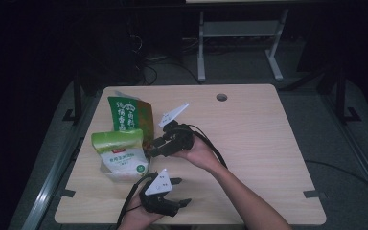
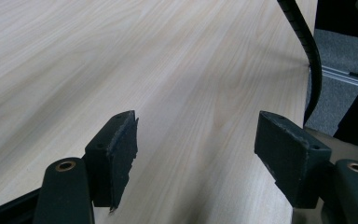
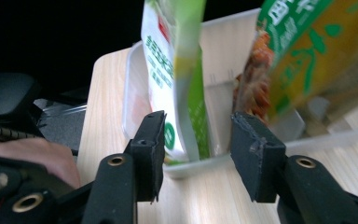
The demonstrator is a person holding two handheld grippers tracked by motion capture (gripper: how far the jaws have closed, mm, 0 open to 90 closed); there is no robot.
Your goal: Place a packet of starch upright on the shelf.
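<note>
While both tongs gape empty, two pouches (image 3: pixel 182 79) (image 3: pixel 303 56) stand in a clear bin (image 3: pixel 223 32).

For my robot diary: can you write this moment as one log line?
right gripper: open, white-green bag between jaws | left gripper: open, over bare table | both bags upright in clear tray

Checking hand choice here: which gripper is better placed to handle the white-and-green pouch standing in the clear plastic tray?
Right. The right gripper is open beside the white-and-green pouch in the clear plastic tray; the left gripper, open, faces bare wooden table.
</note>
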